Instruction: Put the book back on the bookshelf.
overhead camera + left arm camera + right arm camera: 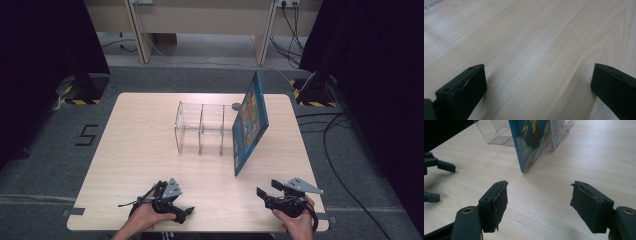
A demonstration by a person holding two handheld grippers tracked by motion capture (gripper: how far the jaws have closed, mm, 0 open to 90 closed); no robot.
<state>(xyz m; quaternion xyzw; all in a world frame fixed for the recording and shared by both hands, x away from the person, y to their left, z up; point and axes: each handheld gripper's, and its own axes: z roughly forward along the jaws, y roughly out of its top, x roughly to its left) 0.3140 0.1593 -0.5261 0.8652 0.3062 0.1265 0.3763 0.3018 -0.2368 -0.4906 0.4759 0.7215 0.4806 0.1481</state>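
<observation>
Jaws on the right gripper (539, 202) are spread wide with nothing between them, and the blue book (530, 145) leans against the clear organizer (202, 129) just ahead, not touching. Left gripper (537, 87) is open too, just bare table (529, 37) in front of its fingers.

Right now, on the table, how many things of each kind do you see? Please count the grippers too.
Clear plastic organiser with compartments: 1
Picture book, blue cover, leaning tilted against the organiser: 1
Small grey round thing behind the organiser, too small to tell: 1
Hand-held grippers, left gripper and right gripper, both open, nothing between the jaws: 2
Total: 5
</observation>
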